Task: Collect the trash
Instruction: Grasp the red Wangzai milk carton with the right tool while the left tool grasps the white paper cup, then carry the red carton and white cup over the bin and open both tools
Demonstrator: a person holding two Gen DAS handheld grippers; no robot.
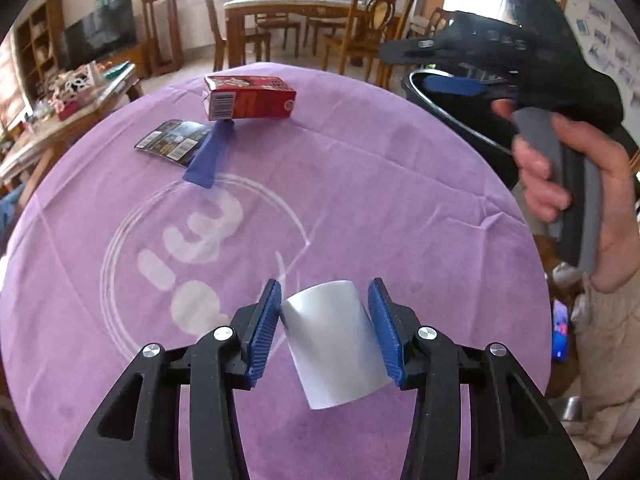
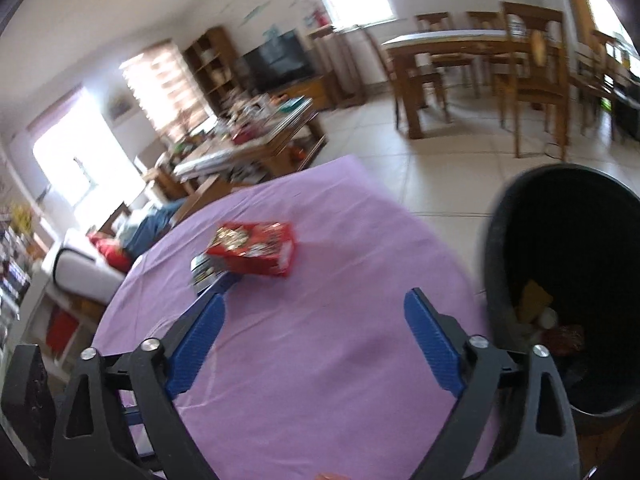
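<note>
White cup (image 1: 336, 340) pinched between left gripper (image 1: 326, 328) pads; right gripper (image 2: 316, 344) spread wide, empty

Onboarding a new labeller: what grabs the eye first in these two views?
Probably the white paper cup, tilted between the blue pads of the left gripper, low in the left wrist view over the purple tablecloth. Further back on the cloth lies a red carton with a dark wrapper beside it. In the right wrist view the black bin stands off the table's right edge, trash inside, and the right gripper gapes empty.

White paper cup (image 1: 334, 344) tilted on its side; red carton (image 1: 250, 98) lying flat (black bin (image 2: 560, 280) part-filled).
</note>
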